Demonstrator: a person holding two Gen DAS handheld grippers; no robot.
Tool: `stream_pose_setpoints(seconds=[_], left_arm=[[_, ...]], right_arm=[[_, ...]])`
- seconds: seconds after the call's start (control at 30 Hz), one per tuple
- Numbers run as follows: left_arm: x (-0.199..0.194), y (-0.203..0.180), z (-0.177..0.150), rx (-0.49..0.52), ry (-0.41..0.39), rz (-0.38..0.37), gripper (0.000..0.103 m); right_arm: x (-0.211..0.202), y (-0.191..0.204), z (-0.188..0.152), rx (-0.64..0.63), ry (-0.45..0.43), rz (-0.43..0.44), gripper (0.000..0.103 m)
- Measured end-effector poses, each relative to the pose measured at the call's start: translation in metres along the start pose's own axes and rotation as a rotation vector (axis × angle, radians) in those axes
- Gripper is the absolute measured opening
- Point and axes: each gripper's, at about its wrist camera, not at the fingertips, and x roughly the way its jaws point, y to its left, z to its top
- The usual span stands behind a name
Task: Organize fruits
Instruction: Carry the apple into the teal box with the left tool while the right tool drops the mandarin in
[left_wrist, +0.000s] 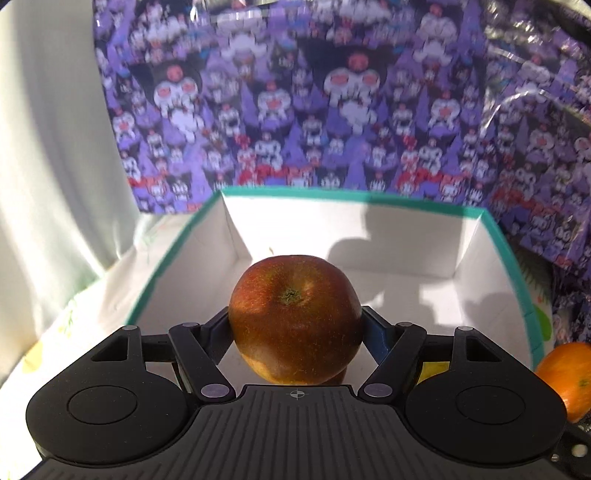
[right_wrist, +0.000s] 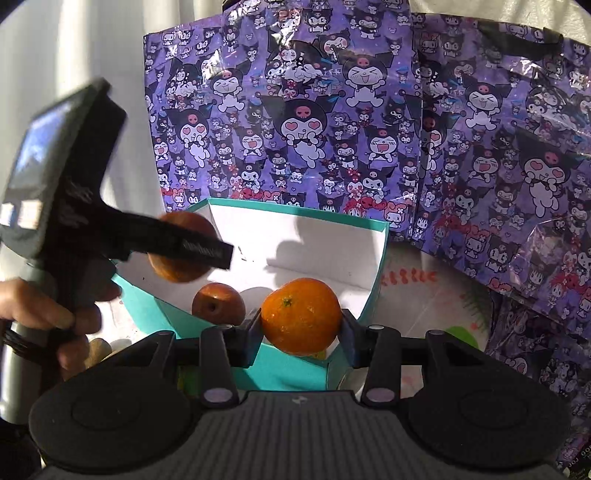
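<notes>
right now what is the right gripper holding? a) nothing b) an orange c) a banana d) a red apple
b: in the right wrist view the right gripper is closed on an orange above the near edge of the teal box, while the left gripper holds an apple.

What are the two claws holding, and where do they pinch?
Left claw pinches the round red apple by its sides; right claw pinches the round orange mandarin by its sides.
</notes>
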Motion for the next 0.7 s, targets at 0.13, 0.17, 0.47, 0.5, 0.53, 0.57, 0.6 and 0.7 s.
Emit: stream_pose_setpoints(seconds=[0.13,0.17,0.47,0.5,0.53,0.57,0.6,0.7], left_arm=[[0.017,0.001,-0.003,-0.001,0.036,0.009,0.076],[0.020,0.002,-0.004,-0.004,0.044,0.012,0.076],[0.033,0.006,-0.003,-0.009,0.067,0.015,0.076],[0.033,0.006,-0.002,-0.007,0.066,0.012,0.077],[0.033,0.006,-0.002,-0.006,0.067,0.012,0.077],[0.033,0.006,-0.002,-0.006,0.069,0.012,0.077],[0.033,0.007,-0.002,-0.006,0.071,0.014,0.078],[0.025,0.007,0.001,-0.001,0.041,0.041,0.081]], right_arm=[[0.004,0.001,0.002,-0.002,-0.001,0.005,0.043],[0.004,0.001,0.002,-0.005,-0.001,0.005,0.043],[0.012,0.003,0.005,-0.007,0.009,0.010,0.043],[0.013,0.003,0.005,-0.007,0.010,0.012,0.043],[0.014,0.003,0.006,-0.007,0.009,0.013,0.043],[0.014,0.004,0.006,-0.008,0.008,0.013,0.043],[0.015,0.004,0.007,-0.011,0.008,0.013,0.043],[0.017,0.004,0.007,-0.011,0.009,0.014,0.043]])
